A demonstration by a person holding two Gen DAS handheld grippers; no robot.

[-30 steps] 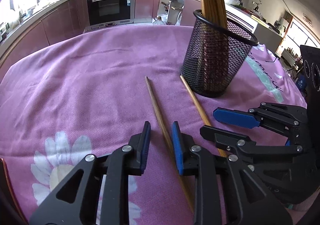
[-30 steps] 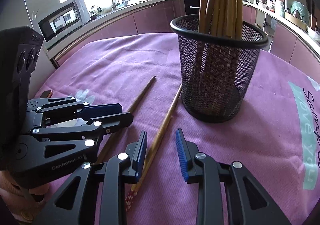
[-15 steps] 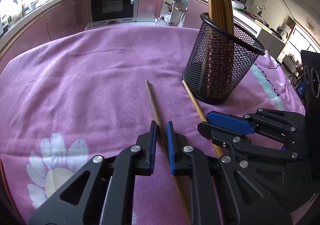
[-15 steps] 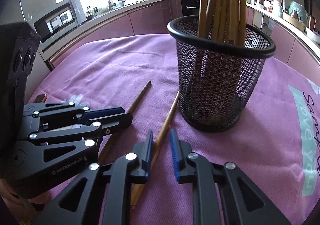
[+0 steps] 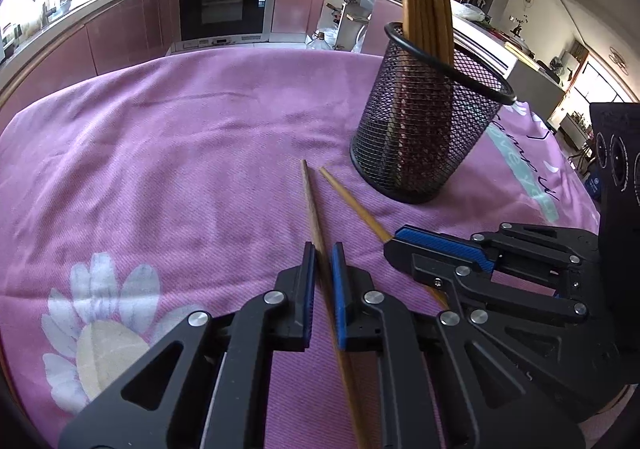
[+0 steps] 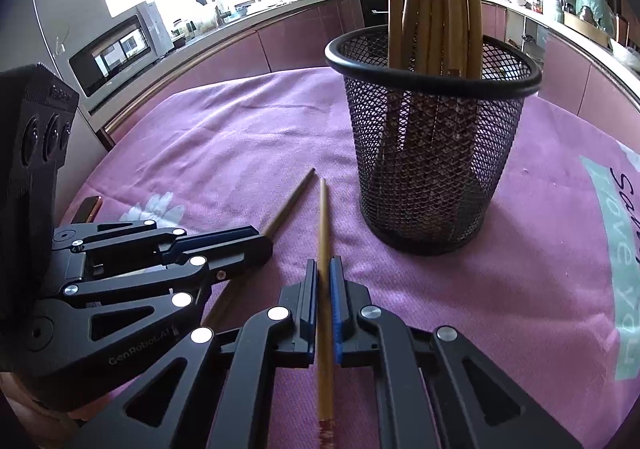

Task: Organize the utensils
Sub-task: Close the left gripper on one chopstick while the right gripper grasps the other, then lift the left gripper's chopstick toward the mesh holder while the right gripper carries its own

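Two wooden chopsticks lie on the purple cloth in front of a black mesh cup [image 5: 430, 129] that holds several upright chopsticks. My left gripper [image 5: 323, 253] is shut on the darker chopstick [image 5: 311, 205]. My right gripper [image 6: 324, 269] is shut on the lighter chopstick [image 6: 323, 217]. In the left wrist view the right gripper [image 5: 404, 239] and the lighter chopstick [image 5: 352, 201] show at the right. In the right wrist view the left gripper [image 6: 260, 243], the darker chopstick [image 6: 292, 201] and the mesh cup [image 6: 432, 153] show. The two chopstick tips nearly meet near the cup.
The purple tablecloth [image 5: 160, 169] with a white flower print [image 5: 100, 325] covers a round table. A small brown object [image 6: 89, 208] lies at the table's left edge. Kitchen counters, an oven [image 5: 224, 5] and a microwave [image 6: 120, 49] stand beyond.
Both grippers have closed from open onto their chopsticks. The chopstick tips have swung closer together, and both grippers have edged toward the cup.
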